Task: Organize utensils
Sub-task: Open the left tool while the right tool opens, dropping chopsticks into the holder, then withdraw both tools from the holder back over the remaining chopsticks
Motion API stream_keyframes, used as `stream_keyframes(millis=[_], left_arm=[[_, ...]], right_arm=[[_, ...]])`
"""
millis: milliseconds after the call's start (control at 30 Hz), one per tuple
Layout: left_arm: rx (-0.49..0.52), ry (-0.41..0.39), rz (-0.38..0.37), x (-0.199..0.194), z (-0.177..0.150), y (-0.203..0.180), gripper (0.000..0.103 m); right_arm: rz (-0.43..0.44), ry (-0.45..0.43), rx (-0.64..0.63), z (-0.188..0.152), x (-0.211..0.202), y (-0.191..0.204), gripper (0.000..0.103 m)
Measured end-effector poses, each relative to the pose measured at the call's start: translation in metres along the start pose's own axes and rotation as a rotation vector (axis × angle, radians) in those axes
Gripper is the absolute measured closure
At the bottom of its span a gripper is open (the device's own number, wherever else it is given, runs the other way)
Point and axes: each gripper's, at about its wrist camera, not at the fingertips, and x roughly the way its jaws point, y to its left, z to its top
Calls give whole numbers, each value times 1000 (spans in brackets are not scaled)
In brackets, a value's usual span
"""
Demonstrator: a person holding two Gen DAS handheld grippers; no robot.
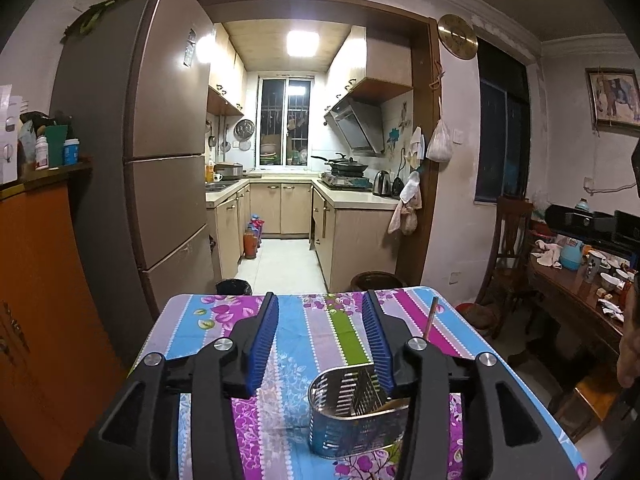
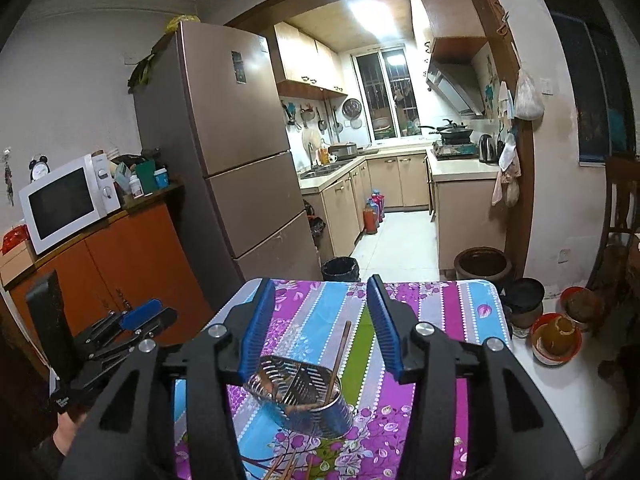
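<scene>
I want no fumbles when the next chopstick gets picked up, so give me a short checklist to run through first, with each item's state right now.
1. Perforated steel utensil holder upright on the striped floral tablecloth: ok.
2. Right gripper open, nothing between its pads: ok.
3. Left gripper open, nothing between its pads: ok.
4. Brown wooden chopstick already standing in the holder: ok.
5. Loose wooden chopsticks at the table's near edge, visible: ok.
6. How many loose ones remain: cannot tell.

A utensil holder (image 2: pixel 304 400) stands on the table (image 2: pixel 440 312), one chopstick (image 2: pixel 340 350) in it, others (image 2: pixel 286 466) lying nearer.
</scene>
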Motion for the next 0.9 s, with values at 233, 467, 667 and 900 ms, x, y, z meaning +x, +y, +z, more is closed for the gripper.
stream_keyframes(millis=[233, 467, 667, 900], left_arm=[[-4, -10, -13, -30, -15, 0, 53], [23, -35, -26, -72, -62, -8, 39], [9, -39, -38, -105, -109, -10, 36], [-18, -41, -33, -133, -143, -13, 35]], right_arm=[[5, -21, -5, -20, -29, 5, 51], [-12, -56, -71, -65, -70, 22, 41], [-6, -70, -124, -117, -98, 40, 36], [-23, -91, -168, -166, -116, 59, 35]])
